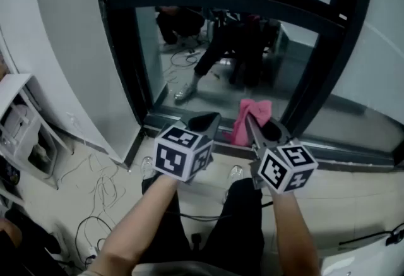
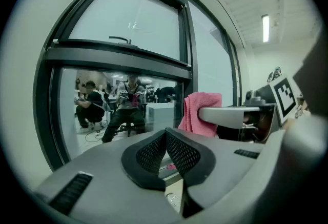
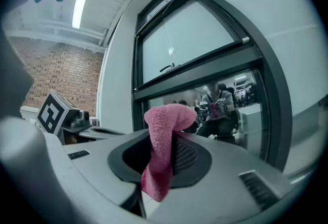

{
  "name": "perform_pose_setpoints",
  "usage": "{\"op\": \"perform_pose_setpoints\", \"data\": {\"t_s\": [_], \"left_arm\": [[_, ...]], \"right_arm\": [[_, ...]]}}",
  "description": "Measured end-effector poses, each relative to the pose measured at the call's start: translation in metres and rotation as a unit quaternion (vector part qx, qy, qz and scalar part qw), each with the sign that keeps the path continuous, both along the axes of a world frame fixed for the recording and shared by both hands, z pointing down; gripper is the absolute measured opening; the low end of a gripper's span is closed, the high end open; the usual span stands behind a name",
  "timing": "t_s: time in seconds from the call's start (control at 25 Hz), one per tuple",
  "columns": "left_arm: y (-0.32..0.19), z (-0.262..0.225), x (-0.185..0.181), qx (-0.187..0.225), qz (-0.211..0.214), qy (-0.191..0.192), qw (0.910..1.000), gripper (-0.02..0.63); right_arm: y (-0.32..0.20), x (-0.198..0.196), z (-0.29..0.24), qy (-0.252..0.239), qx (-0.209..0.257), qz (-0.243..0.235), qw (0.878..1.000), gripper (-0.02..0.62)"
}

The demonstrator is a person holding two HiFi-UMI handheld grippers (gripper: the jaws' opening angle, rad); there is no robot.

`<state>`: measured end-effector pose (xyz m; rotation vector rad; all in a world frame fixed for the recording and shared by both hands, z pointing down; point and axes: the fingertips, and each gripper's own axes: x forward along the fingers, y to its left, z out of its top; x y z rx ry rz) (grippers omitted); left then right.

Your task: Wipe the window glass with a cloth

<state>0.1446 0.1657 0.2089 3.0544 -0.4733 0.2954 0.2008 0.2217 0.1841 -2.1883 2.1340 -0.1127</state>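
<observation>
Pinching the pink cloth (image 3: 165, 118) in the right claw (image 3: 171, 159), folded into a loop proud of the tips with a tail hanging below, probably to put fabric rather than jaw on the pane. Holding the left claw (image 2: 165, 146) closed on nothing, level beside the right, seemingly parked out of the wipe path. Aimed low at the window glass (image 1: 189, 47), near the bottom right corner of the lower pane by the dark frame (image 1: 123, 47); cannot confirm cloth-to-glass contact.
</observation>
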Motion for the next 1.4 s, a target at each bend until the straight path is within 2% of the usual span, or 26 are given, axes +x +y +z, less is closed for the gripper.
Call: {"op": "perform_pose_setpoints", "data": {"t_s": [0.36, 0.72, 0.96, 1.16, 1.4], "left_arm": [[-0.036, -0.004, 0.034, 0.004, 0.022, 0.0, 0.9997, 0.0], [-0.069, -0.022, 0.087, 0.013, 0.06, 0.01, 0.998, 0.0], [-0.079, -0.027, 0.13, 0.011, 0.091, 0.019, 0.9956, 0.0], [-0.074, -0.033, 0.176, 0.008, 0.129, 0.027, 0.9912, 0.0], [-0.062, -0.039, 0.227, 0.01, 0.174, 0.027, 0.9843, 0.0]], "right_arm": [[-0.038, 0.029, -0.006, -0.005, 0.008, 0.025, 1.0, 0.074], [-0.064, 0.086, -0.017, -0.012, 0.019, 0.079, 0.997, 0.074], [-0.067, 0.14, -0.024, -0.014, 0.021, 0.137, 0.99, 0.074], [-0.056, 0.204, -0.041, -0.016, 0.032, 0.205, 0.978, 0.074], [-0.047, 0.27, -0.066, -0.001, 0.043, 0.26, 0.965, 0.074]]}}
